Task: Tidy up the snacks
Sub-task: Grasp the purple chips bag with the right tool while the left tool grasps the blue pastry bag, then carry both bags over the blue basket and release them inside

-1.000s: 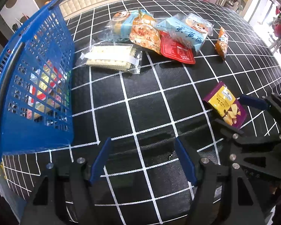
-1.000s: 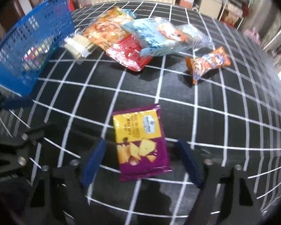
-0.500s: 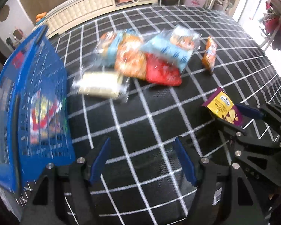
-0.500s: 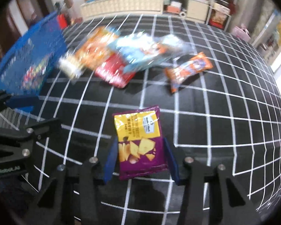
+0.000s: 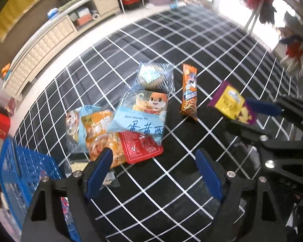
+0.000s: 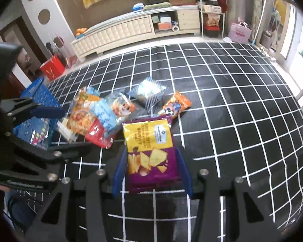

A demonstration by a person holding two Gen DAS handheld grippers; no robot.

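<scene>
My right gripper [image 6: 151, 171] is shut on a purple and yellow chip bag [image 6: 149, 141], held up off the black grid mat [image 6: 232, 121]. In the left wrist view the same bag [image 5: 230, 102] hangs at the right. My left gripper [image 5: 153, 173] hovers over the mat with its jaws opening and nothing between them. Just beyond it lies a pile of snacks: a red packet [image 5: 140, 147], a light blue bag [image 5: 143, 115], an orange bag [image 5: 100, 133] and an orange stick pack [image 5: 189, 92]. The blue basket [image 5: 20, 171] stands at the lower left, with packets inside.
A clear wrapped pack [image 5: 155, 76] lies at the far end of the pile. Beyond the mat stand a long cream cabinet [image 6: 121, 32], a red paper bag [image 6: 52, 68] and a wire shelf [image 6: 212, 20]. Bare mat stretches to the right.
My right gripper closed on the chip bag and lifted it off the mat. Both grippers rose. The left one swung toward the snack pile, leaving the basket at the edge, and its jaws widened.
</scene>
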